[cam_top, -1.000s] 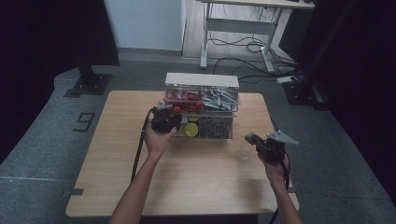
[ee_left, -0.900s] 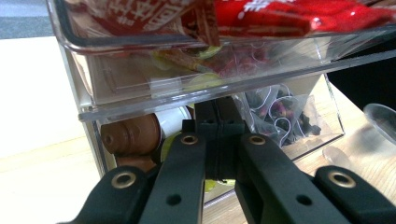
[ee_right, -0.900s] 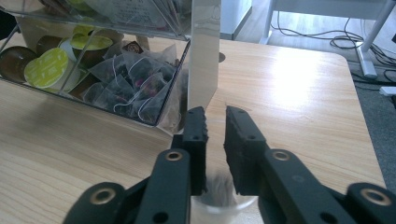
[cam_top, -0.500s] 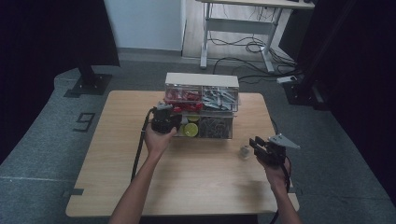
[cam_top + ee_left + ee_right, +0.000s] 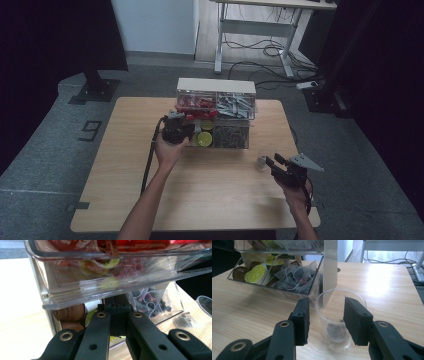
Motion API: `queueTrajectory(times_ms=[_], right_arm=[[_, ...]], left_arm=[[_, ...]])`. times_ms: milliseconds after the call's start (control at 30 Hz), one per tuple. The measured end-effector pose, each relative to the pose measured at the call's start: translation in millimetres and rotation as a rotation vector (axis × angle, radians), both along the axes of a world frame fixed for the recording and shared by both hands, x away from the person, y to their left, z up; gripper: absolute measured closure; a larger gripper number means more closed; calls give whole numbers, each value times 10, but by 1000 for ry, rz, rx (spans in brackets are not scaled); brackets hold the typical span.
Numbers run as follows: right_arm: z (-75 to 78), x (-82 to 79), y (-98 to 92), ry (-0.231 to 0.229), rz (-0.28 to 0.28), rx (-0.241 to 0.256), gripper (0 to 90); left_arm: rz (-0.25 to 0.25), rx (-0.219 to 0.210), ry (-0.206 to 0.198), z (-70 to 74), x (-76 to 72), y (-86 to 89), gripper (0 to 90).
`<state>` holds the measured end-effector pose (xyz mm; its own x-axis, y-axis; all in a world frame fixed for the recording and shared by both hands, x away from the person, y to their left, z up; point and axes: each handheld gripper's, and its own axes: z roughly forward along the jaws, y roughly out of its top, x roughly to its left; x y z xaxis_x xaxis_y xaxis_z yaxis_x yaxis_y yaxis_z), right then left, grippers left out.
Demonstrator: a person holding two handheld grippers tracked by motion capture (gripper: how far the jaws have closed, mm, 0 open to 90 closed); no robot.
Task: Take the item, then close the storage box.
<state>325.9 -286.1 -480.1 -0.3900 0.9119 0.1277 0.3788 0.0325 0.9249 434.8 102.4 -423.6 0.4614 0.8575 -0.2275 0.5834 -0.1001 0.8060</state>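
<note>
Presently the clear plastic cup (image 5: 338,320) stands upright on the wooden table (image 5: 210,200), just in front of the organizer's right corner, with a tea bag lying in its bottom. Either side of it, apart from its wall, sit the parted jaws of the right gripper (image 5: 327,320). At the clear drawer organizer (image 5: 216,112), the left gripper (image 5: 116,315) is clenched on the lower drawer's front edge. Printing on the red packets (image 5: 110,243) above is not legible.
</note>
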Motion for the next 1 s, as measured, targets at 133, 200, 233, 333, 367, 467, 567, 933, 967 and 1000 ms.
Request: queueTrajectory(times_ms=[133, 200, 233, 333, 367, 467, 567, 933, 967, 1000], right_arm=[[-41, -42, -2, 3, 9, 6, 554], [-61, -60, 1, 4, 11, 6, 552], [-68, -69, 2, 5, 13, 8, 552], [-94, -88, 12, 8, 18, 8, 552], [-101, -92, 16, 12, 20, 5, 551], [-121, -103, 23, 15, 23, 3, 551], [-131, -114, 26, 17, 24, -1, 551], [-177, -153, 24, 26, 26, -5, 554], [-184, -155, 27, 27, 26, -5, 554], [-192, -158, 28, 28, 26, -9, 554]], left_arm=[[0, 0, -1, -1, -5, 0, 900], [1, -3, 0, -8, -10, -1, 900], [0, -4, 0, -13, -13, -1, 900], [-3, -2, 3, -28, -18, 0, 900], [-2, -5, 5, -33, -19, 0, 900], [-3, -7, 7, -51, -23, 4, 900], [-4, -5, 10, -71, -28, 6, 900], [-5, -11, 14, -131, -60, 11, 900], [-6, -11, 16, -140, -65, 11, 900], [-7, -12, 18, -149, -69, 11, 900]])
